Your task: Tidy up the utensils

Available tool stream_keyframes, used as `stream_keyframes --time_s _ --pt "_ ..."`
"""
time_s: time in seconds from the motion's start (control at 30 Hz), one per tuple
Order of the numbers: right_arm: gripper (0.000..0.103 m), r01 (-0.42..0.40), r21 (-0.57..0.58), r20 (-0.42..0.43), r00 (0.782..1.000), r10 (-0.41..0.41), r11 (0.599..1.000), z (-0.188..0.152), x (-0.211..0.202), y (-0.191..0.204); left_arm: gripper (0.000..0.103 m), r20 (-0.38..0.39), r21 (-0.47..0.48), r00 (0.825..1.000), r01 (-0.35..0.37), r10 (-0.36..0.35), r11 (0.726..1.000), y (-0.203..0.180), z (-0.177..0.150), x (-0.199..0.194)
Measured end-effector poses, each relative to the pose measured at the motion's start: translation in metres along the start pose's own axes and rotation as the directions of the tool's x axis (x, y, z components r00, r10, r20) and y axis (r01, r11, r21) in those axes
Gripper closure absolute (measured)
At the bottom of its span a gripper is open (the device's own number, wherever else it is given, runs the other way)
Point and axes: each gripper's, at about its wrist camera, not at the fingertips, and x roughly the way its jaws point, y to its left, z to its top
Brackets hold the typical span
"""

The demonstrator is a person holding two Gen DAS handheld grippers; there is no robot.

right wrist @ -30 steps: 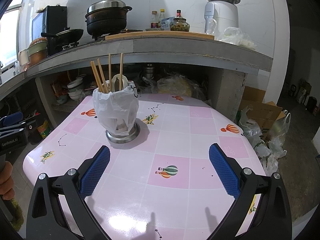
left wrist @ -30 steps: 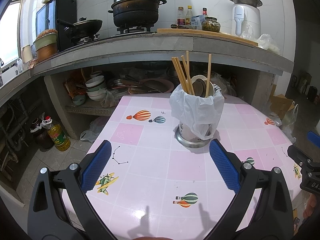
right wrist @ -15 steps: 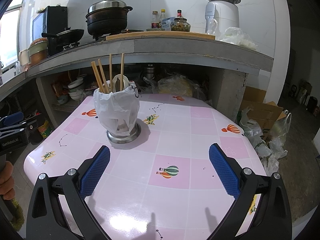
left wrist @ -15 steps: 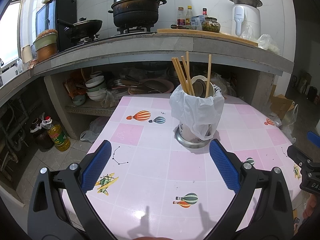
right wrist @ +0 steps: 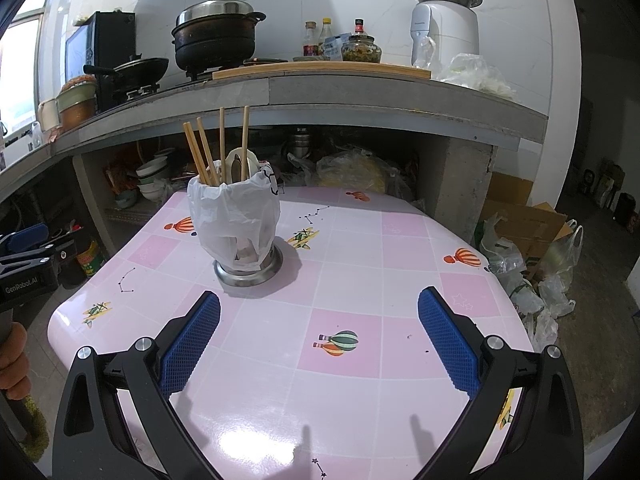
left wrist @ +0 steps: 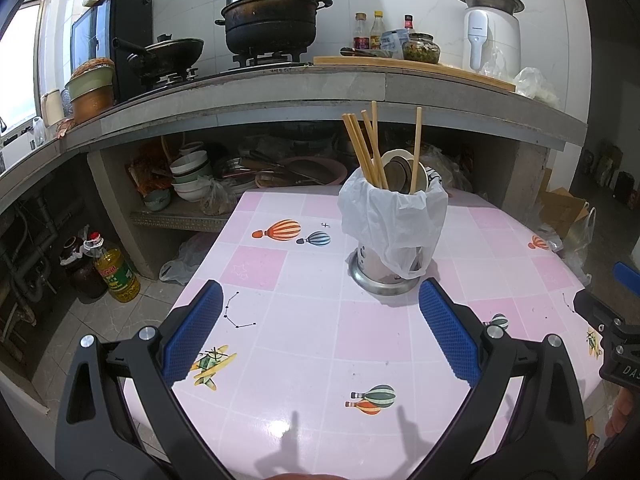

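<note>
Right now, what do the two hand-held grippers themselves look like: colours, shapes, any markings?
Both match: the left hand-held gripper and right hand-held gripper have black angular frames with triangular cut-outs, silver round bolts, and long blue textured pads on each finger. Seen from the right wrist view, the left unit's black body carries white "GenRobot.AI" lettering. No cables or sleeves show.

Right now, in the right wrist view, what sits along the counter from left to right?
Black box → wok → lidded black pot → sauce bottles → glass jar → white appliance → plastic bag.
</note>
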Motion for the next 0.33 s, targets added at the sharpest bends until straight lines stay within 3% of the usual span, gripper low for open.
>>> stream_keyframes --time_s 0.33 --pt "0.007 -0.001 -0.001 0.000 1.000 0.001 1.000 -0.0001 -0.0002 0.0019 0.008 -0.003 -0.001 1.000 0.002 -0.002 1.000 -0.0004 -0.0003 0.0002"
